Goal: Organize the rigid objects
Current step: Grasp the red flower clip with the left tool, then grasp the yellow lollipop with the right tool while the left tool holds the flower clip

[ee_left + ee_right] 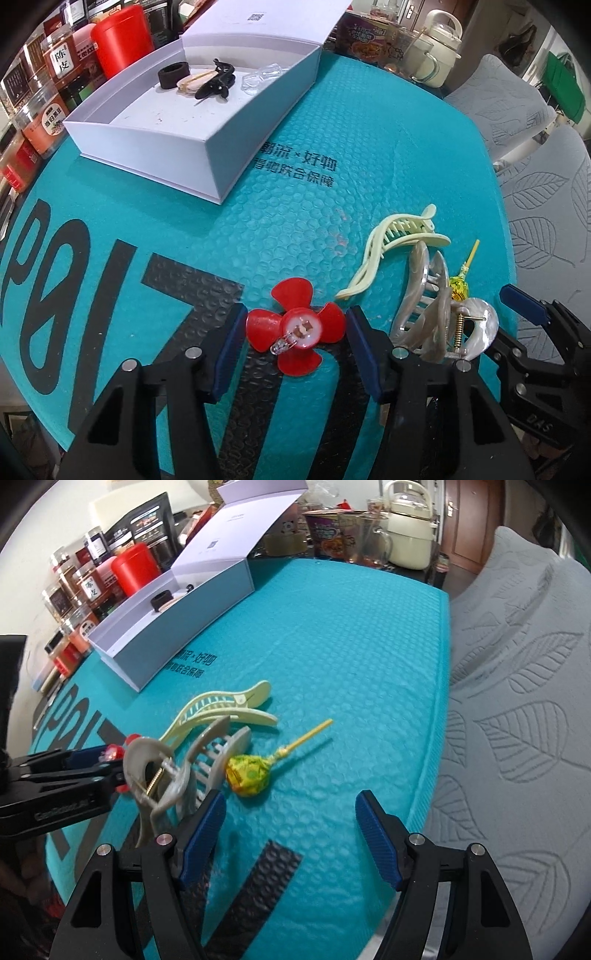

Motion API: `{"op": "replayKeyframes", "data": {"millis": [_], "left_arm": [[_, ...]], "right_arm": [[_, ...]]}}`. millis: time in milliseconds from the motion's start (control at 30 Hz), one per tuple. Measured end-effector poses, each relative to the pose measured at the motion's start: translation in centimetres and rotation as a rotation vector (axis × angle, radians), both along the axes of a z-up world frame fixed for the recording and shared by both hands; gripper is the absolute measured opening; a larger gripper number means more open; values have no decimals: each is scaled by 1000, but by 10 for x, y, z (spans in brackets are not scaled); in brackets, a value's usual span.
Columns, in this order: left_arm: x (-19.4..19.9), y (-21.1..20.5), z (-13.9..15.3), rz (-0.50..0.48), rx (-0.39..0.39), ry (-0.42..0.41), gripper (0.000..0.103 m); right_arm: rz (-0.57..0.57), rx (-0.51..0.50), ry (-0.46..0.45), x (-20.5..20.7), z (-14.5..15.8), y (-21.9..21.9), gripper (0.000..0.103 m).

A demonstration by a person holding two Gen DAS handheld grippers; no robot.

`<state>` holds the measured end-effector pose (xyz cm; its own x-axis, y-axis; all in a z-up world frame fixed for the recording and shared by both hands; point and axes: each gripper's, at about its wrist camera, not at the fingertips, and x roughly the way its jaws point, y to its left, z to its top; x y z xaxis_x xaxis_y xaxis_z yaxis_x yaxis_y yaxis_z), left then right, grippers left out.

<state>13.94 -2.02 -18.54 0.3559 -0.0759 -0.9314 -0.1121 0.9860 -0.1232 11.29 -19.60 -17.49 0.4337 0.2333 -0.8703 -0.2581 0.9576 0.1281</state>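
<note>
Several small pieces already lay in the white box [192, 122], well ahead. The left hand-held gripper [295, 345] pinched the red flower clip [297, 332]; the right hand-held gripper [291, 834] stood apart, just short of the lollipop [247, 775], two claw clips remaining.

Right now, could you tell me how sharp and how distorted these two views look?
Left wrist view: sharp, the red propeller crisp; fisheye bends the teal mat edges. Right wrist view: softer, the lollipop slightly smeared; dark vignette in the corners of both.
</note>
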Motion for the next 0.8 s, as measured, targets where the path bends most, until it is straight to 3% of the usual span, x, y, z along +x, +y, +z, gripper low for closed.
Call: {"op": "replayKeyframes", "data": {"millis": [133,200,267,633,733,800], "left_arm": [[5,9,6,7,12,-16,54],[8,11,8,10,10,-24,54],[12,12,10,14,8,-29,54],[27,4,11,29,-4,-41,54],[26,4,13,49,2,-40,54],[25,5,16,61,10,-45,54]], "right_arm": [[53,-37,-18,10,-2,8,74],[85,-69,-42,14,-2,12,84],[121,-90,-70,18,-2,14,88],[287,-85,-119,37,-10,18,88],[275,-85,-93,40,-16,17,88],[227,-96,-122,34,-14,13,88]]}}
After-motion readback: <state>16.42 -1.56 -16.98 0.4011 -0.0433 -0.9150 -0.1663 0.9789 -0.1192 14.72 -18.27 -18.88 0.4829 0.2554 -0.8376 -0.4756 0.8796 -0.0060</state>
